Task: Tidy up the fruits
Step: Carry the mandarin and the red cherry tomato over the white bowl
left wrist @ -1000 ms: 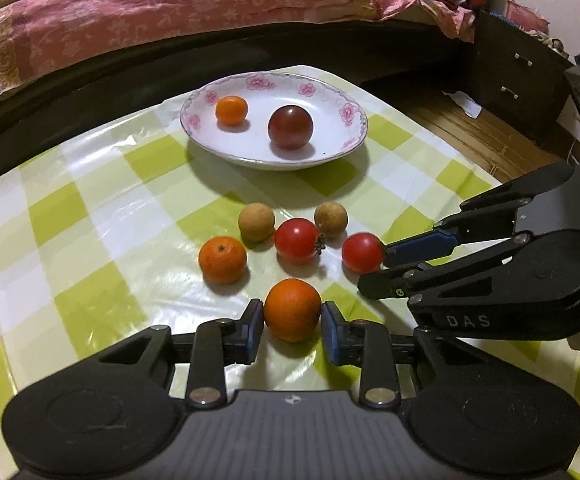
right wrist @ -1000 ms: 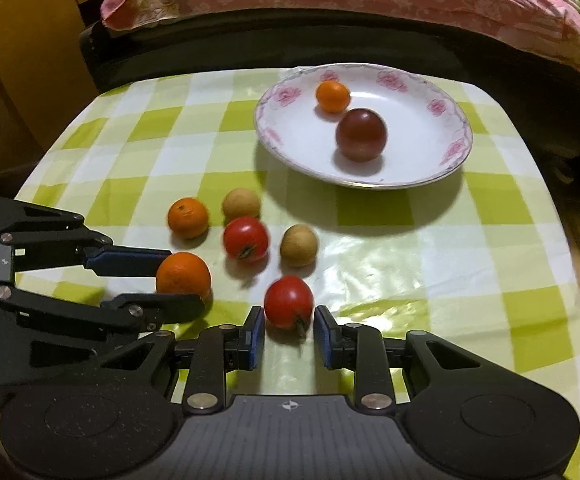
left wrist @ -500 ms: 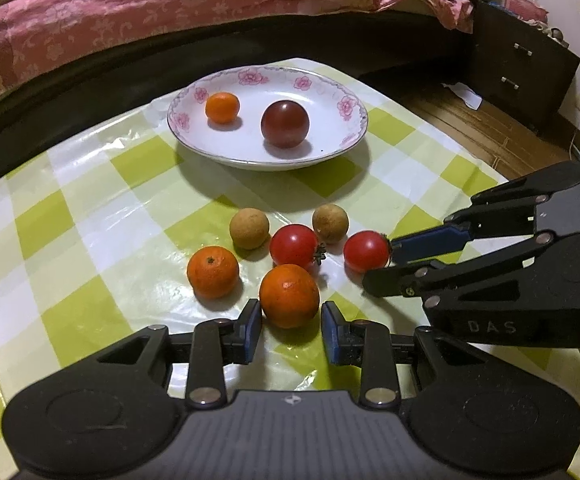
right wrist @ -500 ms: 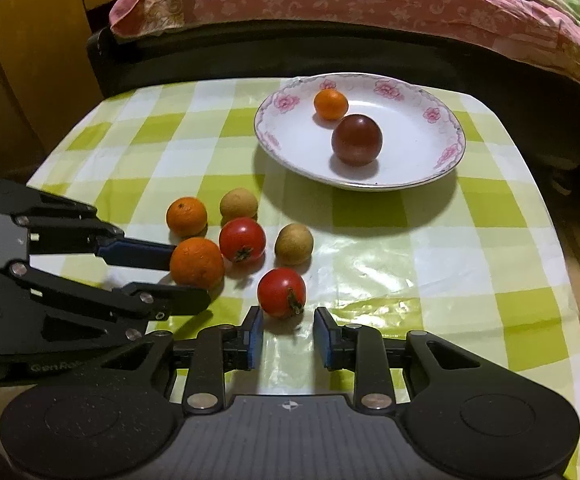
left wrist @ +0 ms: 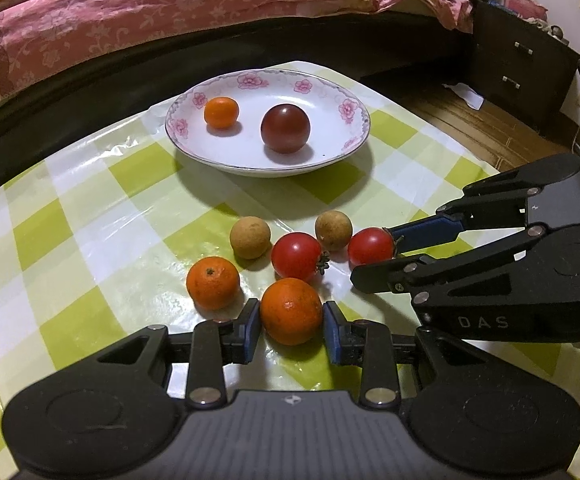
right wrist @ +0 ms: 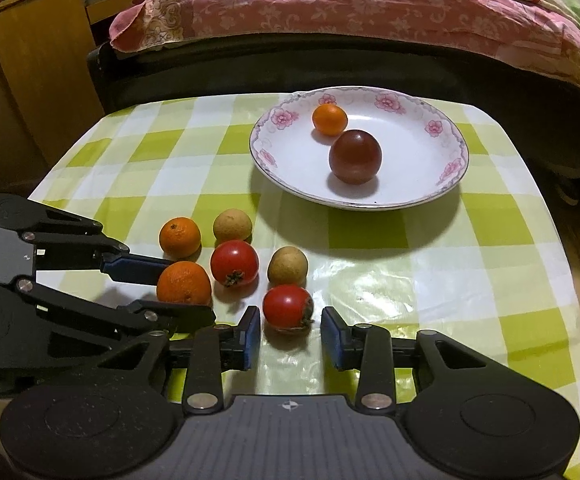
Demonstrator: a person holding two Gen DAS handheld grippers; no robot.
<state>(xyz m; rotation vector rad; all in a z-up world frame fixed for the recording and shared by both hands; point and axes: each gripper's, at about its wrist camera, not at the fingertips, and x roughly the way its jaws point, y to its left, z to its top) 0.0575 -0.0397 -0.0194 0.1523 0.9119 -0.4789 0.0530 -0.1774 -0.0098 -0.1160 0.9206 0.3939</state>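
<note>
A white flowered plate point(left wrist: 342, 148) point(right wrist: 446, 184) holds a small orange point(left wrist: 221, 112) and a dark red fruit point(left wrist: 285, 128). On the checked cloth lie several loose fruits. My left gripper point(left wrist: 291, 322) is open with its pads on either side of an orange point(left wrist: 291, 311) point(right wrist: 183, 283). My right gripper point(right wrist: 291, 332) is open around a red tomato point(right wrist: 287, 306) point(left wrist: 370, 246). Beside them lie a second orange point(left wrist: 212, 282), a second tomato point(left wrist: 296, 256) and two brown longans point(left wrist: 249, 237) point(left wrist: 333, 230).
The small table point(right wrist: 510, 320) drops off at its right edge to a wooden floor point(left wrist: 490, 132). A bed with a pink quilt point(left wrist: 169, 12) runs behind the table. A dark drawer unit point(left wrist: 522, 68) stands at the right, a wooden cabinet point(right wrist: 29, 92) at the left.
Both grippers have pulled back a little and risen, so the fruits sit farther out between the fingertips. Both tomatoes have rolled a little. The jaws stay open.
</note>
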